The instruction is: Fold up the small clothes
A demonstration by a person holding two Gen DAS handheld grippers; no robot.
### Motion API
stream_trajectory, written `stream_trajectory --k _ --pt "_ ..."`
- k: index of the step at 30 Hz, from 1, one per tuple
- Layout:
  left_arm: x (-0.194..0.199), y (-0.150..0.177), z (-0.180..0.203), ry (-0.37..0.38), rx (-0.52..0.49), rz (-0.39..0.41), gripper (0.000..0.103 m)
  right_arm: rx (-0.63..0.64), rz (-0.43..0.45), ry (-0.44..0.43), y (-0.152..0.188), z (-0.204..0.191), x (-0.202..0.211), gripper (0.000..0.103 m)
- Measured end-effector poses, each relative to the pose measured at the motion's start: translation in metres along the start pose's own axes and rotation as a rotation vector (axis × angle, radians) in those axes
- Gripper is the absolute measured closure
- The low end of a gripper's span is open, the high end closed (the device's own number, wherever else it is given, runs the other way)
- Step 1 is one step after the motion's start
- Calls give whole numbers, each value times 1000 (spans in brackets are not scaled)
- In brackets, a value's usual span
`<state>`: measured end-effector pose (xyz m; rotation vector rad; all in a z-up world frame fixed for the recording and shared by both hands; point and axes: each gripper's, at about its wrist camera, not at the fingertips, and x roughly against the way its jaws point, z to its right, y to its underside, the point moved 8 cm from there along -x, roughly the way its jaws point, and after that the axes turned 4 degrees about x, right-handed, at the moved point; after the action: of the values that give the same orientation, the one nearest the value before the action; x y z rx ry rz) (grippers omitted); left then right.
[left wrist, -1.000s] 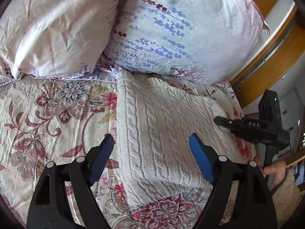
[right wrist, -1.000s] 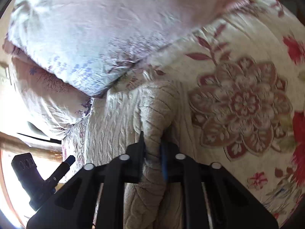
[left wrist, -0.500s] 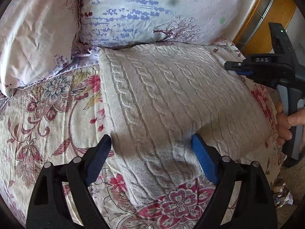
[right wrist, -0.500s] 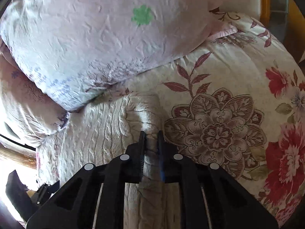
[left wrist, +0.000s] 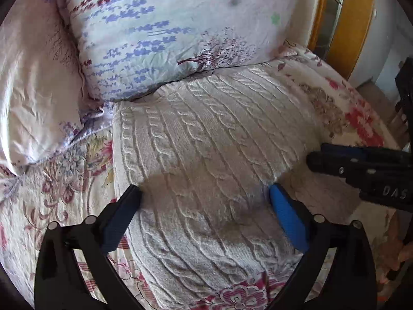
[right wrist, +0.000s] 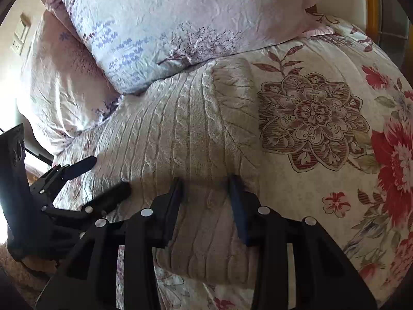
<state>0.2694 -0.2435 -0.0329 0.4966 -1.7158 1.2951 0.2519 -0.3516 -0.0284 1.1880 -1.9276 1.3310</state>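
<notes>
Daylight enters from the left in the right wrist view; tool shadows darken the sweater (left wrist: 206,155); fisheye edges curve, slightly blurred.

A: What can't we make out?

B: The far edge of the folded cream cable-knit sweater (left wrist: 206,155) is tucked under the pale lavender-print pillow (left wrist: 160,33), so that end is hidden. Its near end runs off the bottom of the left wrist view.

A: And the tools?

B: The black right gripper (left wrist: 313,156) is cut off by the frame's right edge; only one fingertip side shows there. The hand (left wrist: 398,248) holding it is a blurred sliver at the border. In the right wrist view, the black left gripper (right wrist: 108,178) is smeared, its lower body lost in shadow.
</notes>
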Motion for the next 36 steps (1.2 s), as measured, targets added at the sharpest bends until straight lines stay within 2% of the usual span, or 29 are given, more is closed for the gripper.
stream_trajectory --k 2,5,7,8,10,12,13,16,19,21,25,31,36 --pt "3 0 1 -8 -7 4 2 18 -12 11 -3 -2 1 64" --pt "18 -8 -22 59 116 29 2 -6 7 -24 -17 -3 16 51" --pt "27 -14 -52 88 231 56 2 -69 60 -52 -28 8 33 10" --pt "28 -16 -67 113 295 60 2 -100 86 -63 -34 13 37 5" --pt "21 -17 -88 186 395 27 2 -161 75 -110 -44 25 34 5" --pt "8 -13 -101 267 468 -47 2 -218 -11 -143 -47 33 16 5" --pt "1 -10 -106 263 493 -75 2 -236 -56 -162 -48 36 6 5" --pt "-13 -7 -114 254 510 -121 2 -243 -116 -174 -49 38 -11 5" --pt "-28 -5 -107 357 541 -185 2 -269 -154 -215 -48 37 -23 5" --pt "-38 -4 -100 390 548 -222 2 -277 -169 -230 -47 37 -29 5" --pt "-50 -9 -94 356 514 -235 2 -295 -187 -255 -43 36 -40 5" --pt "-52 -23 -81 252 432 -212 3 -328 -174 -335 -37 35 -36 8" --pt "-63 -25 -70 332 510 -229 12 -353 -190 -422 -28 25 -38 16"
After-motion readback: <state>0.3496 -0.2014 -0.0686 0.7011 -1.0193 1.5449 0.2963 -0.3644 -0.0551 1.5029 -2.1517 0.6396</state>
